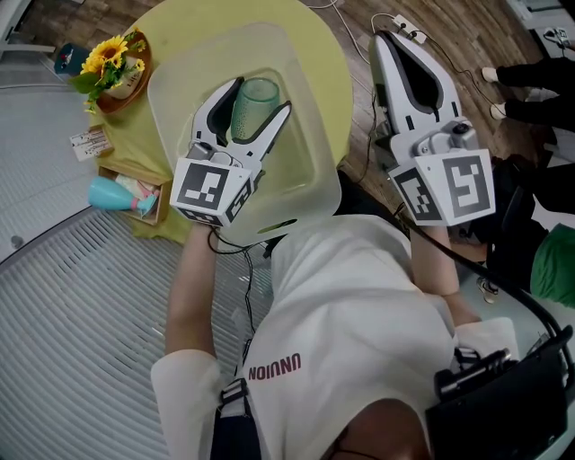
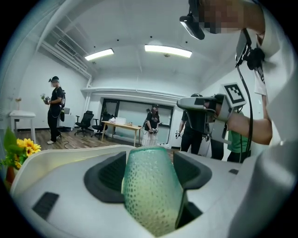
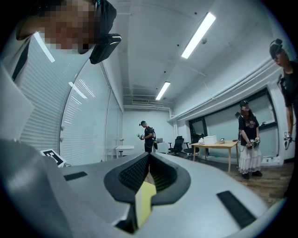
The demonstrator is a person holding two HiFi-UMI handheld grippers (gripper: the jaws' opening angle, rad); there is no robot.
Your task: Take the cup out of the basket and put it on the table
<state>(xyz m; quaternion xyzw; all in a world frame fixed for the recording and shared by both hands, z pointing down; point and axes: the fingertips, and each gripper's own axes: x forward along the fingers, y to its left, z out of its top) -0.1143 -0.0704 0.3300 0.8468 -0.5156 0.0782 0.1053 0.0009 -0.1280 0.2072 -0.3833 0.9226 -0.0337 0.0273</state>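
1 cup [image 1: 256, 106], green & dimpled, clamped btwn the jaws of the L gripper [image 1: 261, 96], over the inside of 1 pale basket [image 1: 310, 175]. R gripper [image 1: 388, 40] sits off to the right of the L one, jaws together, nothing held; only a yellow sliver shows thru the slit. Cup base is hidden behind the L jaws, so can't tell if it touches the basket bottom. Left of the L gripper: 1 sunflower pot [image 1: 126, 83]. Under the basket is a round yellow table [image 1: 328, 54], w/ wood floor [image 1: 458, 27] under the R gripper. Beyond: white room, strip lights, 1 desk [image 2: 122, 126], several ppl standing.
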